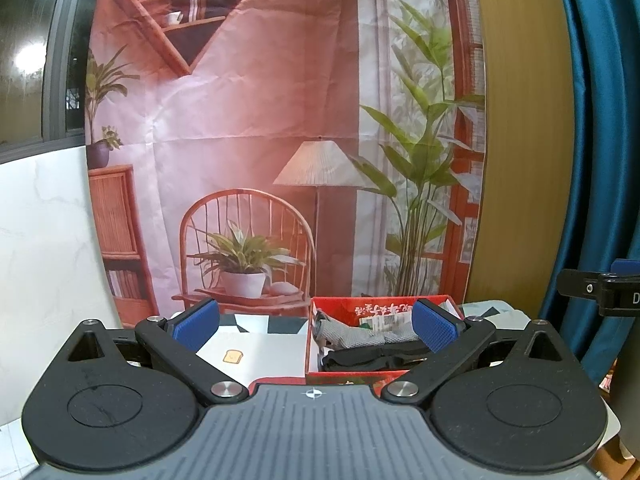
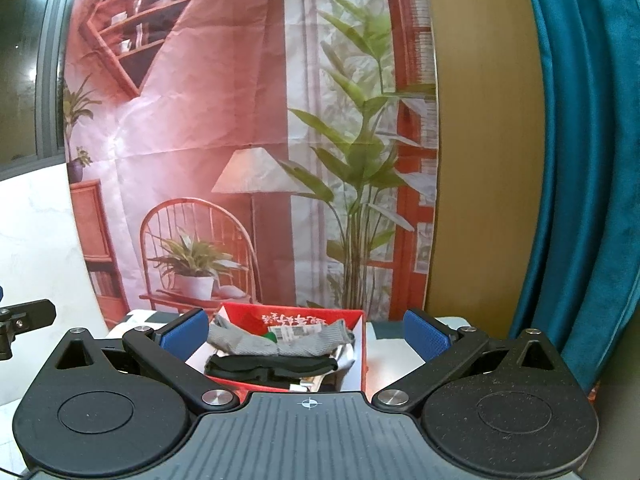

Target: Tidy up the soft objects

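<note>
- Left gripper [image 1: 316, 326] is held level above the table, jaws spread wide with nothing between them.
- Right gripper [image 2: 306, 332] is held likewise, wide apart and empty.
- Red box [image 2: 362, 354] ahead holds a grey sock [image 2: 256, 342] over a black cloth [image 2: 272, 364].
- White characters on the box's inner wall are unreadable; the white card [image 1: 256, 354] beside it shows a toast picture.

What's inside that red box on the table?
The red box holds a grey knitted cloth lying over a black fabric item, with printed packaging behind. Whatever lies underneath them is covered.
</note>
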`<control>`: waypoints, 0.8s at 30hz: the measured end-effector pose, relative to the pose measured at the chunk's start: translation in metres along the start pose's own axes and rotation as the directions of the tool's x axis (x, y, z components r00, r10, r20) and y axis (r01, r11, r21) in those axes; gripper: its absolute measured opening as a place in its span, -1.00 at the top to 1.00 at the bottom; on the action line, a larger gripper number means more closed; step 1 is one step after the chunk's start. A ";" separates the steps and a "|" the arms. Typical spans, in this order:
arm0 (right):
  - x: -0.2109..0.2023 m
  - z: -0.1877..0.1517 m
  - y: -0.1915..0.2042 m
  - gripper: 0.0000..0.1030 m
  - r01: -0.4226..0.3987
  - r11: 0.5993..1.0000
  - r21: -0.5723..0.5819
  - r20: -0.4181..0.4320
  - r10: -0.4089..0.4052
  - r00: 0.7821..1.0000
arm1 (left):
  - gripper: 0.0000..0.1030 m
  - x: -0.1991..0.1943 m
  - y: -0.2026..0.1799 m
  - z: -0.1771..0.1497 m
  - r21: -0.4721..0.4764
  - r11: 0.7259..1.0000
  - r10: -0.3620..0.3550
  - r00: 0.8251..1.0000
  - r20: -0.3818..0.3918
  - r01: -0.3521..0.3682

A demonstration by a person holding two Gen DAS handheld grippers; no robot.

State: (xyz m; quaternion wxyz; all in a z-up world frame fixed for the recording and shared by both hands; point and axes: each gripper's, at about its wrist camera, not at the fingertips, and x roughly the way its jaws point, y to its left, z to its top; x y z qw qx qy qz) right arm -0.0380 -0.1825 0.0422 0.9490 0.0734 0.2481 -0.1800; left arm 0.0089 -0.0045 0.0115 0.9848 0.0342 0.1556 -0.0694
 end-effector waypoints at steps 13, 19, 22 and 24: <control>0.001 0.000 0.000 -0.99 0.002 1.000 -0.005 -0.004 -0.002 1.000 | -1.00 0.001 0.000 -0.002 -0.007 1.000 -0.005 1.000 -0.014 0.005; 0.001 -0.001 0.000 -0.99 0.004 1.000 -0.005 -0.004 -0.004 1.000 | -1.00 0.001 0.000 -0.002 -0.011 1.000 -0.018 1.000 -0.012 0.018; 0.001 -0.001 0.000 -0.99 0.003 1.000 -0.005 -0.004 -0.003 1.000 | -1.00 0.001 0.000 -0.003 -0.010 1.000 -0.020 1.000 -0.008 0.020; 0.001 -0.001 0.000 -0.99 0.002 1.000 -0.005 -0.004 -0.002 1.000 | -1.00 0.000 0.001 -0.003 -0.012 1.000 -0.022 1.000 -0.008 0.022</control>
